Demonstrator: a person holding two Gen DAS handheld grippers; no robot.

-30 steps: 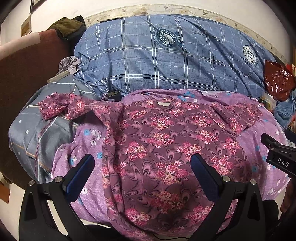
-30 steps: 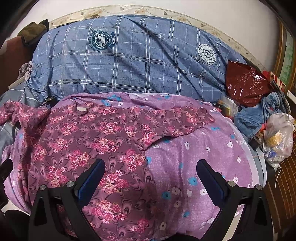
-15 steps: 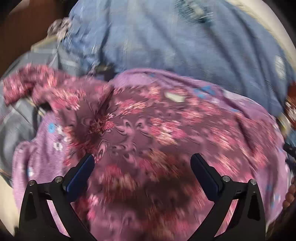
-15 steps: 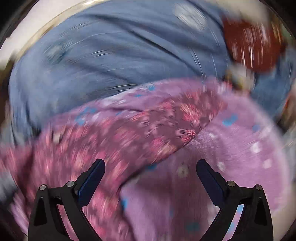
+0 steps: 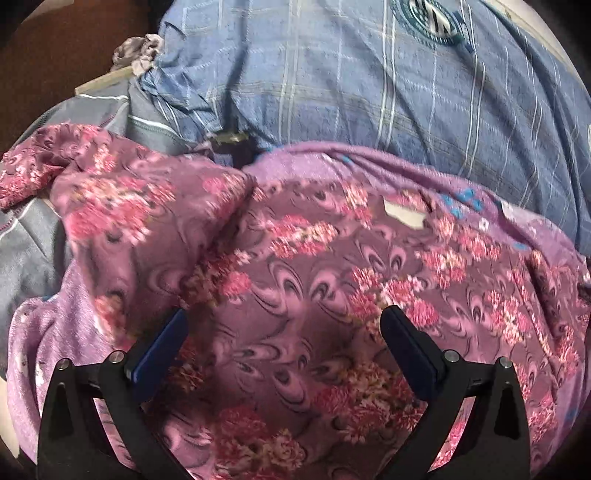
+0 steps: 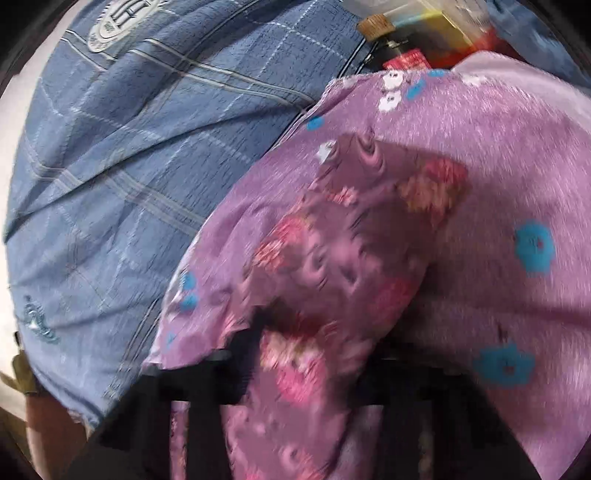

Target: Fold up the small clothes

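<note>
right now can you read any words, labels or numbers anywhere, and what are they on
Round crest on the blue quilt, right wrist view: big letters that look like "HL"; the ring text is too small to read.
Round crest on the quilt, left wrist view: blurred, unreadable.
Neck label in the floral top: pale patch, no text legible.
Red packet behind the purple sheet: print blurred, unreadable.

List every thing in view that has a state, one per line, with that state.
Floral top: spread flat on the lilac sheet, unfolded, its left sleeve rumpled.
Sleeve: pinched in the right gripper.
Left gripper: open, over the top, gripping nothing.
Right gripper: jaws have just been closing, now shut on the sleeve.
Lilac sheet: spread out under the top.
Blue checked quilt: bunched behind.
</note>
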